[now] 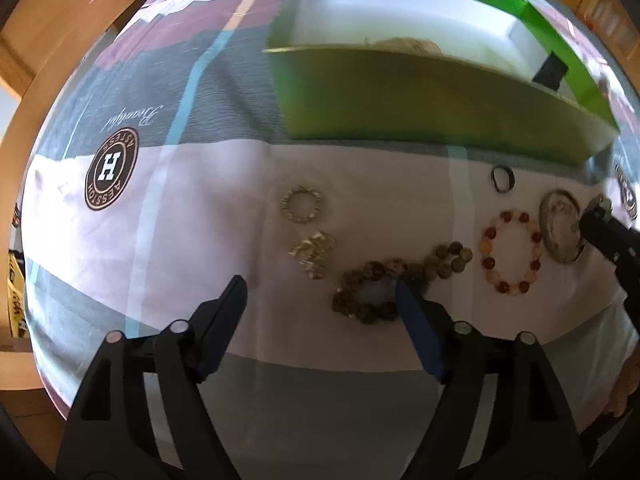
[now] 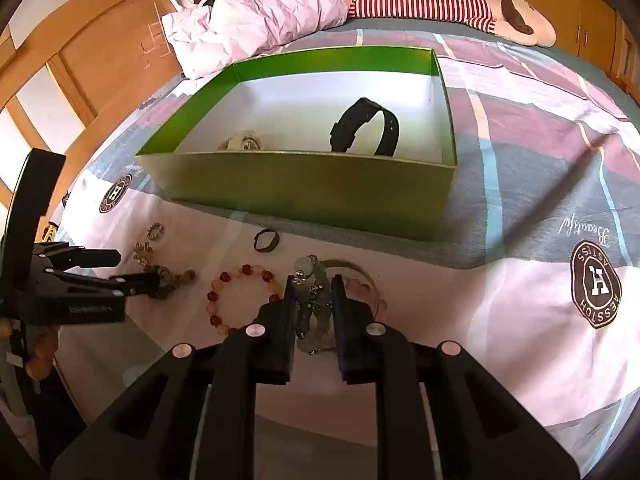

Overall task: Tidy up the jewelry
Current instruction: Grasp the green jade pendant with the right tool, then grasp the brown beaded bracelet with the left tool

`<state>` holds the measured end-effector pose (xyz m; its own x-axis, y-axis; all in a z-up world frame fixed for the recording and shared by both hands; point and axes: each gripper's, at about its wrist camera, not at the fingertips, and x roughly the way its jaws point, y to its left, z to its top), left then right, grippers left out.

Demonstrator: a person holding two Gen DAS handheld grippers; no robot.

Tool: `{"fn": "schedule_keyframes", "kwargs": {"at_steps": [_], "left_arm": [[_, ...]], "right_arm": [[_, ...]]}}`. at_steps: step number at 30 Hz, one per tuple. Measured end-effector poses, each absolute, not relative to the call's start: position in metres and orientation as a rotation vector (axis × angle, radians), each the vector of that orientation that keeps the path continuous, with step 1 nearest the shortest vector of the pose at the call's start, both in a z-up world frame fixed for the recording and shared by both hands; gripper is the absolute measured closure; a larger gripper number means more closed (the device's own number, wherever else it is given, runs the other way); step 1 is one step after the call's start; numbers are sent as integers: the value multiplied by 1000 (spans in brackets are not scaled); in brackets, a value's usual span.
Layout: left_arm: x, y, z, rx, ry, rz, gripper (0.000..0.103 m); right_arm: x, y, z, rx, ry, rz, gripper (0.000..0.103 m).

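Observation:
A green box [image 2: 312, 188] with a white floor stands on the bed; a black watch strap [image 2: 366, 128] and a pale beaded piece [image 2: 242, 142] lie in it. Jewelry lies in front of it. My left gripper [image 1: 320, 284] is open just above the bedsheet, its right finger touching a brown bead bracelet [image 1: 384, 280]. My right gripper [image 2: 314, 284] is shut on a pale green bead bracelet [image 2: 314, 304], which also shows in the left wrist view [image 1: 560, 228]. An orange bead bracelet [image 1: 512, 252] lies between them.
A silver ring bracelet [image 1: 302, 204], a gold chain [image 1: 314, 254] and a small dark ring [image 1: 503, 178] lie on the sheet. A thin bangle [image 2: 360, 276] lies under the right gripper. Pillows [image 2: 256, 12] and a wooden headboard sit behind the box.

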<state>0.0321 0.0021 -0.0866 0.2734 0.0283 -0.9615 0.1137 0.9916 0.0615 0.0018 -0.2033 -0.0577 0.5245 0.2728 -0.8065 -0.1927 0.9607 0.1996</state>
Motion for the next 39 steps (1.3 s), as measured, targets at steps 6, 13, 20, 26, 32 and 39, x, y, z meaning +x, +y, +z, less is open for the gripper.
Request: {"fn": "schedule_keyframes", "kwargs": {"at_steps": [6, 13, 20, 26, 32, 39], "left_arm": [[28, -10, -90, 148, 1281, -71, 57], [20, -20, -81, 179, 1231, -59, 92], [18, -12, -52, 127, 1157, -74, 92], [22, 3, -46, 93, 1148, -22, 92], [28, 20, -39, 35, 1138, -41, 92], [38, 58, -27, -100, 1123, -18, 92]], "right_arm": [[1, -200, -59, 77, 979, 282, 86], [0, -199, -59, 68, 964, 269, 86], [0, -205, -57, 88, 950, 255, 86], [0, -206, -54, 73, 936, 245, 86], [-1, -208, -47, 57, 905, 218, 86], [1, -213, -46, 72, 906, 217, 86]]}}
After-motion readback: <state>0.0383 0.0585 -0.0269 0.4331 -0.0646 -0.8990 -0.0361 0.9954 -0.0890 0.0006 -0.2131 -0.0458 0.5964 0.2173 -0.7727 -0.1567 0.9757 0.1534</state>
